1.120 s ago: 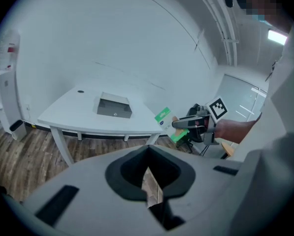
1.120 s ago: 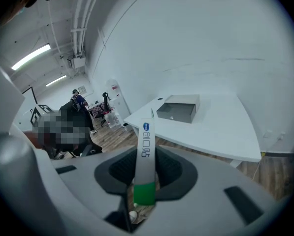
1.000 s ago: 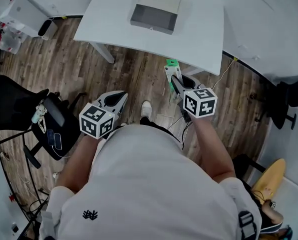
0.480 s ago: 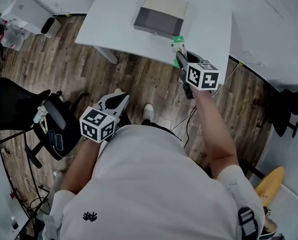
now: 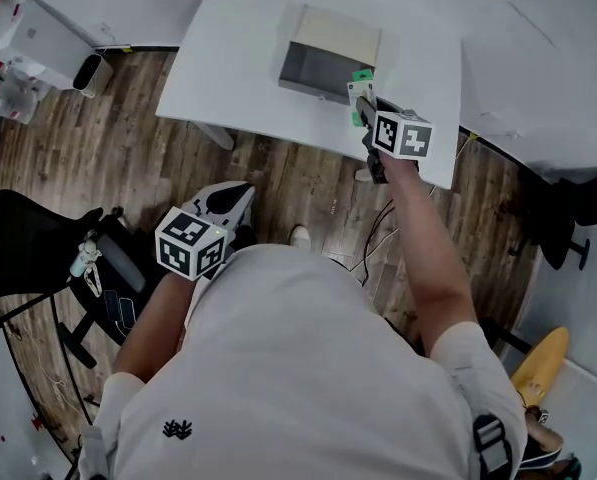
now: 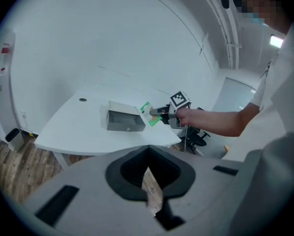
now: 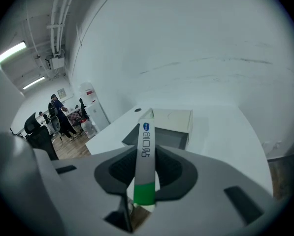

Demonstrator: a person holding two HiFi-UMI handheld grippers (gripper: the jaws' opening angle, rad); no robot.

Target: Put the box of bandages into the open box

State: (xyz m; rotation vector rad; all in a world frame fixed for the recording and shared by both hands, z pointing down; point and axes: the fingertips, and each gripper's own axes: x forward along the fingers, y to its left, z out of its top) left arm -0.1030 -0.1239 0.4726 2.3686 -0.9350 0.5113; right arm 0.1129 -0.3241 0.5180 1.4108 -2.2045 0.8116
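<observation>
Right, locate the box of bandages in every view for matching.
Head view: box of bandages upper centre, in the right gripper.
Left gripper view: centre, right of the open box.
Right gripper view: lower centre, edge-on between the jaws.
Shared landmark: the open box.

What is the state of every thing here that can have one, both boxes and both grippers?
Open box: open, looks empty, on the table.
Box of bandages: held, not yet in the open box.
Right gripper: shut on the box of bandages.
Left gripper: shut, empty.
</observation>
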